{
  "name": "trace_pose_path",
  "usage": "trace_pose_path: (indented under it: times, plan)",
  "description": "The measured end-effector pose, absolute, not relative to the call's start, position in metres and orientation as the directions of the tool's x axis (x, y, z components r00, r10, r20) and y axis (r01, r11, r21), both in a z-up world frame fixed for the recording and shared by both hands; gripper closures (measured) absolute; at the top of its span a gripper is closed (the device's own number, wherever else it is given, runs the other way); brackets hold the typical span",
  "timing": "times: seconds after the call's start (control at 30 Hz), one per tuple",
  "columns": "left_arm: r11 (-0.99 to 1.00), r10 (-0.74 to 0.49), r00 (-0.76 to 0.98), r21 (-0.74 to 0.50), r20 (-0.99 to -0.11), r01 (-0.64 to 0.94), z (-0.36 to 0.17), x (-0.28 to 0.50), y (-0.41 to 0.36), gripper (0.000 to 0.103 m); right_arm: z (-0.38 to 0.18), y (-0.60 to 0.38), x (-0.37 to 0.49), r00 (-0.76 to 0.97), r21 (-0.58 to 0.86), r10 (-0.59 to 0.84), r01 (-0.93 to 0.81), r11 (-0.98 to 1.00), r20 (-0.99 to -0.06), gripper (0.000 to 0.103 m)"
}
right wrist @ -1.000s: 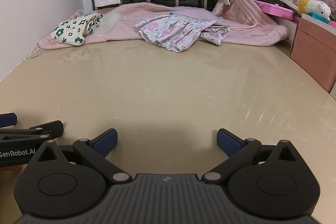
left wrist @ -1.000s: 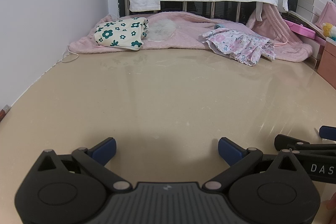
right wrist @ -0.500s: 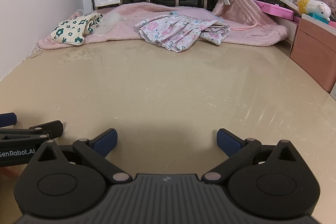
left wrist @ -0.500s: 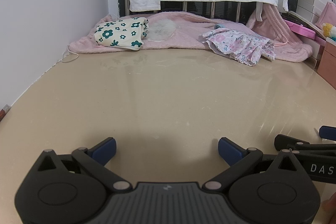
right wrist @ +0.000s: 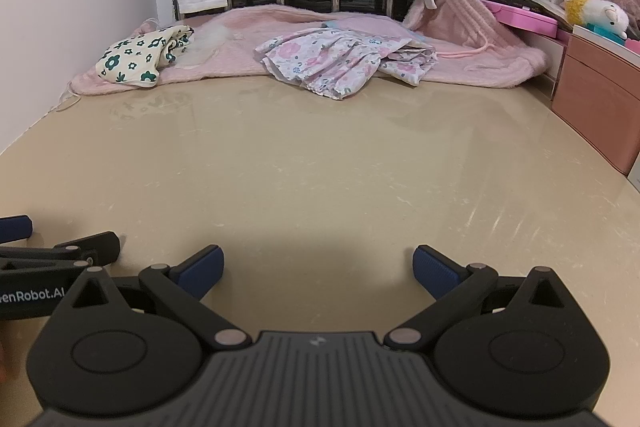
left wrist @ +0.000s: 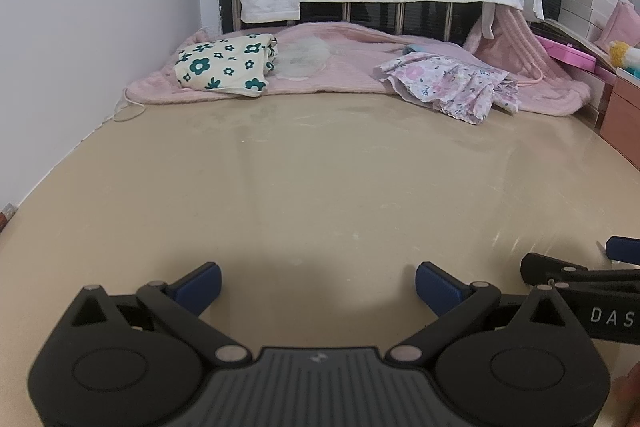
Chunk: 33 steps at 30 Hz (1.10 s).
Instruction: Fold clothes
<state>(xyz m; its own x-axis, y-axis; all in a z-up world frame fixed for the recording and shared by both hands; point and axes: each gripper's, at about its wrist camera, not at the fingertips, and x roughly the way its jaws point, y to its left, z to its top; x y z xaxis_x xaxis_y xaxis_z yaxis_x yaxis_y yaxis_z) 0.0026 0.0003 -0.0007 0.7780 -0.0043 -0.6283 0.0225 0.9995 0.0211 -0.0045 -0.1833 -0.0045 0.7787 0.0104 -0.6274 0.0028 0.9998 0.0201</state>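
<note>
Both jaws wide open, empty, low over near surface (right wrist: 320, 163). Pink floral garment (right wrist: 340, 61) crumpled at far edge, long axis left-right, ahead of right gripper (right wrist: 316, 269); left gripper (left wrist: 318, 287) farther off.

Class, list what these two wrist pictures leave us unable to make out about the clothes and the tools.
1. Green-flowered garment: bunched in both views, so its type and underside are hidden.
2. Pink floral garment: crumpled; its folds hide its shape, and a blue item behind it barely shows.
3. Right tool in the left wrist view: cut off by the right edge.
4. Left tool in the right wrist view: cut off by the left edge.
</note>
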Motion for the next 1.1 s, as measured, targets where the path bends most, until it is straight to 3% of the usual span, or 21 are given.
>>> trace_pose_path:
  times: [1.1]
  plan:
    - [1.000, -0.002, 0.778, 0.016, -0.629, 0.016, -0.0010, 0.0019, -0.0004, 0.000, -0.0049, -0.1826, -0.0040, 0.778, 0.014, -0.001, 0.013, 1.000, -0.628, 0.001]
